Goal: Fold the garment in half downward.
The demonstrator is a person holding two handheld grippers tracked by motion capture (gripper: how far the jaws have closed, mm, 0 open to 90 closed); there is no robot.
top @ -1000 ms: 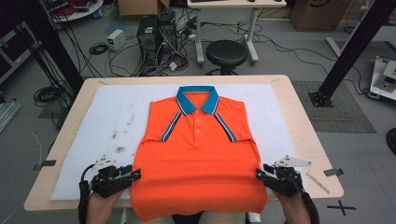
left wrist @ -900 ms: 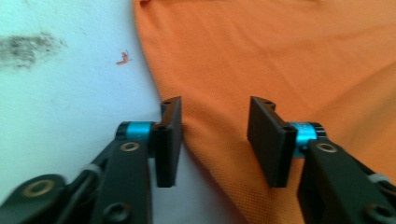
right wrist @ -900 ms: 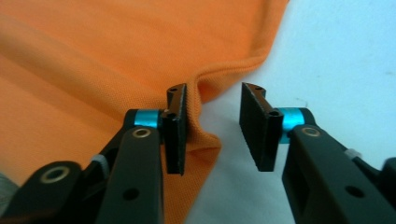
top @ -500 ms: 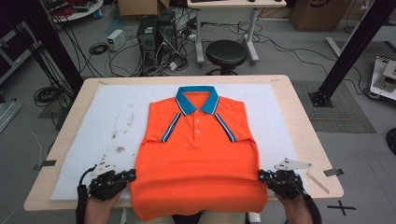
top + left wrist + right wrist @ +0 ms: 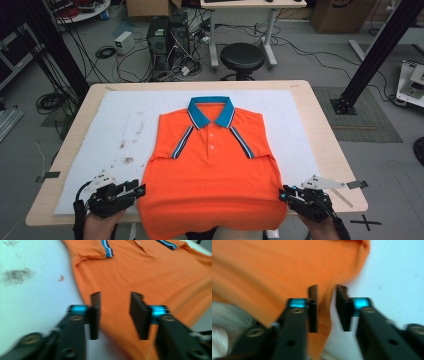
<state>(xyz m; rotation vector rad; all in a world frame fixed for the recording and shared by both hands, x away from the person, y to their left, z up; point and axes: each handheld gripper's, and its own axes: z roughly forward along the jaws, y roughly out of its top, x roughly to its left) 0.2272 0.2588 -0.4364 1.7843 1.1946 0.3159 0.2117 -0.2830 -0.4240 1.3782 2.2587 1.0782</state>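
Observation:
An orange polo shirt with a blue collar lies flat, front up, on a white mat, its hem hanging over the table's near edge. My left gripper sits at the hem's left corner. Its jaws have just been opening and stand apart in the left gripper view, with the shirt beneath them, not pinched. My right gripper is at the hem's right corner. Its jaws have also just been opening, and the shirt's side edge runs through the gap, untouched by the pads.
Dark stains mark the mat left of the shirt. Beyond the wooden table stand a black stool, a computer case and loose cables on the floor. A black frame post rises at the right.
Both grippers have slid slightly toward the near edge at the hem's corners. The shirt lies much as before.

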